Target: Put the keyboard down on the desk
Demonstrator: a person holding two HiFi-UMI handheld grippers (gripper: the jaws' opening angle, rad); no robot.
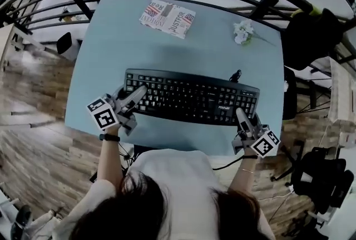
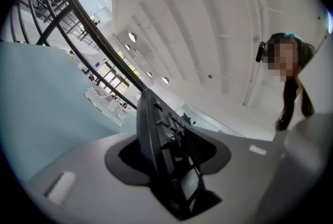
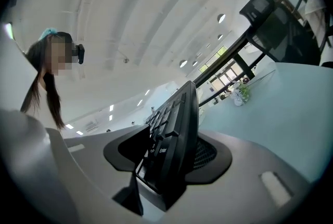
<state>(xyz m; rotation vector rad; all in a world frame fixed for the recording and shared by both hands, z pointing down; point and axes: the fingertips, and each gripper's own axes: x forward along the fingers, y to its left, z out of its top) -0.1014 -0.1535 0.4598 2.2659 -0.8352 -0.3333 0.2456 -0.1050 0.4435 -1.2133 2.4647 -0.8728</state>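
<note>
Keyboard (image 1: 192,98), black and keys up, sits between two hand-held grippers over the near half of a pale blue desk (image 1: 111,49). The left gripper (image 1: 140,91) clamps its left end and the right gripper (image 1: 241,113) its right end, and each gripper view shows the jaws pressed on the keyboard's edge. Whether it touches the desktop cannot be told. Farther back lie a printed paper (image 1: 167,17) and a white flower sprig (image 1: 242,32).
</note>
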